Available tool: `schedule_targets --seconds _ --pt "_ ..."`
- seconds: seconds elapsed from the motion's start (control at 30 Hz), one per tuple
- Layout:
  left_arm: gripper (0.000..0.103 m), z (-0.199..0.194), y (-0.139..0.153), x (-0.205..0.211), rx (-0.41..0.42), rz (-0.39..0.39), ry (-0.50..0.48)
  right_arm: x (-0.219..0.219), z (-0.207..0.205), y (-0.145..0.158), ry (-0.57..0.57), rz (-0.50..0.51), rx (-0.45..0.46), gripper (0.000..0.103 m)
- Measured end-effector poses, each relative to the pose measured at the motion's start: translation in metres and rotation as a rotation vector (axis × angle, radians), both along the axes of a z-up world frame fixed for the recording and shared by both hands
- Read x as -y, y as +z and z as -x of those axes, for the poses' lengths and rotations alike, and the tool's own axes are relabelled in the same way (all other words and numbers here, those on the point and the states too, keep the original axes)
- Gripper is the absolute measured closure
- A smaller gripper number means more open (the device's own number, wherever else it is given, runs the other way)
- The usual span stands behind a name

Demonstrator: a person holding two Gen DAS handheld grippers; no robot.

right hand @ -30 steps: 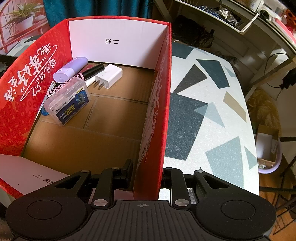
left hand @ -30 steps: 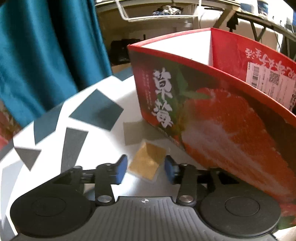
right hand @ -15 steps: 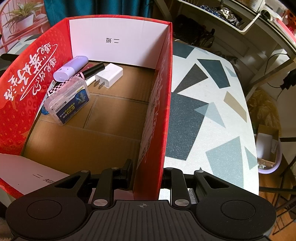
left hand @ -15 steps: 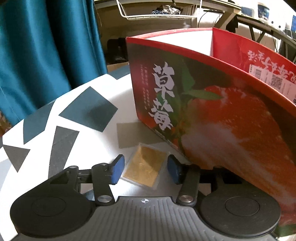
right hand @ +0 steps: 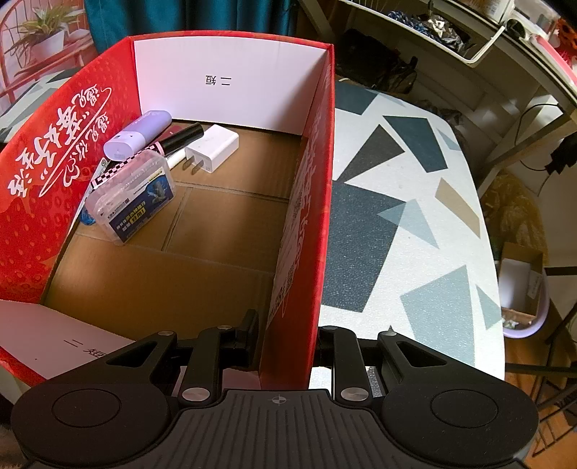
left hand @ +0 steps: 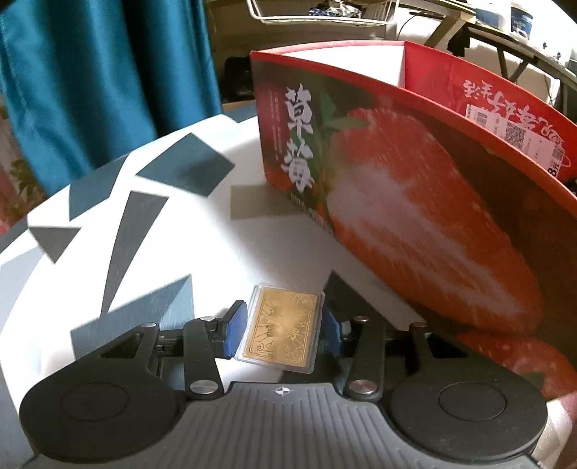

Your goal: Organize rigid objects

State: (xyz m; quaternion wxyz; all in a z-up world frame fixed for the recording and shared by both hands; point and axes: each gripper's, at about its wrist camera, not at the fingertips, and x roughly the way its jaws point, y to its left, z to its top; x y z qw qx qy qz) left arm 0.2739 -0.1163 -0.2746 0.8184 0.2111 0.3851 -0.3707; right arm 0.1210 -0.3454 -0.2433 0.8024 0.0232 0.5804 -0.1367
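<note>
In the left wrist view my left gripper (left hand: 283, 330) is shut on a gold card in a clear case (left hand: 280, 332), held tilted just above the table beside the red strawberry box (left hand: 414, 202). In the right wrist view my right gripper (right hand: 288, 346) is shut on the box's right wall (right hand: 306, 234). Inside the box lie a clear plastic case with a blue label (right hand: 133, 200), a lilac device (right hand: 139, 135), a black pen (right hand: 180, 139) and a white charger plug (right hand: 212, 148).
The table (right hand: 407, 231) is white with dark blue, grey and tan shapes. A teal curtain (left hand: 90, 72) hangs behind its left edge. Shelves and a wire basket (right hand: 450, 32) stand beyond the far edge. A small lilac bin (right hand: 523, 288) sits on the floor at right.
My left gripper has closed on the gold card and lifted it off the table, drawing back from the box. The right gripper and the box have not moved.
</note>
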Motion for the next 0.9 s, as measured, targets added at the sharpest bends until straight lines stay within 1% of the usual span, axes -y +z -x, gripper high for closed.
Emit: schedule_targets --seconds 0.1,0.17,0.2,0.27,0.3,0.37,0.47,0.53,0.6,0.9 --pt "0.052 0.007 0.0 -0.006 0.015 -0.008 0.019 0.0 0.0 0.0 0.0 0.0 0.0 0.081" --pt "0.05 0.007 0.0 -0.009 0.005 0.006 0.055 0.0 0.0 0.0 0.0 0.0 0.0 0.081" --pt "0.047 0.006 -0.001 -0.011 -0.003 0.015 0.08 0.0 0.0 0.0 0.0 0.0 0.0 0.081" --pt "0.043 0.006 -0.001 -0.014 -0.006 0.026 0.11 0.0 0.0 0.0 0.0 0.0 0.0 0.081" --pt "0.043 0.006 -0.001 -0.015 -0.007 0.036 0.122 0.0 0.0 0.0 0.0 0.0 0.0 0.081" --pt "0.043 0.008 -0.002 -0.017 -0.006 0.053 0.14 0.0 0.0 0.0 0.0 0.0 0.0 0.081" --pt "0.045 0.011 -0.003 -0.017 0.002 0.059 0.15 0.0 0.0 0.0 0.0 0.001 0.0 0.081" --pt "0.048 0.013 -0.002 -0.017 0.003 0.061 0.144 0.0 0.0 0.0 -0.001 0.001 0.0 0.081" --pt "0.053 0.016 -0.001 -0.016 0.006 0.059 0.13 0.0 0.0 0.0 -0.001 0.0 0.001 0.081" --pt "0.054 0.029 -0.002 -0.019 0.022 0.075 0.164 0.0 0.0 0.0 0.0 0.0 0.0 0.081"
